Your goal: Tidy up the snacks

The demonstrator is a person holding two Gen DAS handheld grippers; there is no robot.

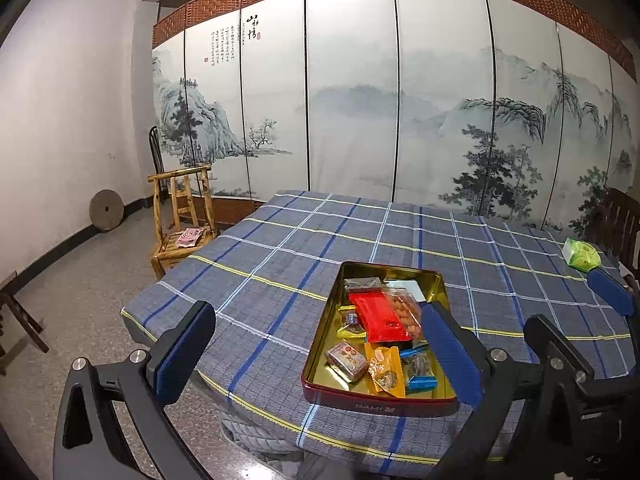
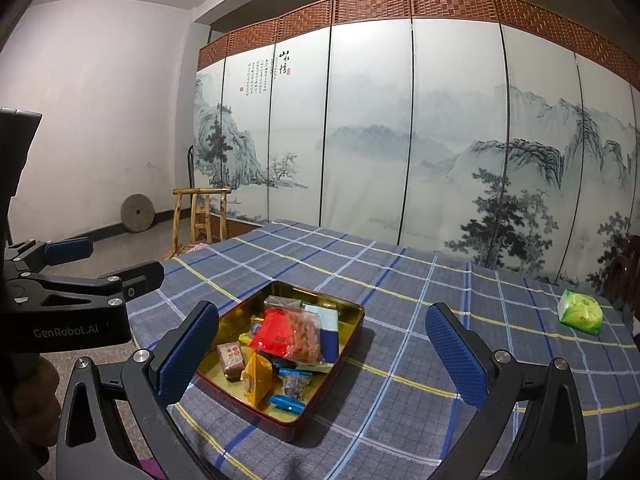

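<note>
Right wrist view, left to right: left hand-held gripper (image 2: 106,260) and right hand-held gripper (image 2: 322,354), both spread wide and empty; tin (image 2: 352,322) at 6 o'clock on the surface (image 2: 420,280), collecting snacks; green packet (image 2: 581,312) at 3 o'clock, apparently awaiting collection.

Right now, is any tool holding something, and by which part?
Nothing is held. The left tool and right tool are both open, above the table, apart from the snack tin.
</note>
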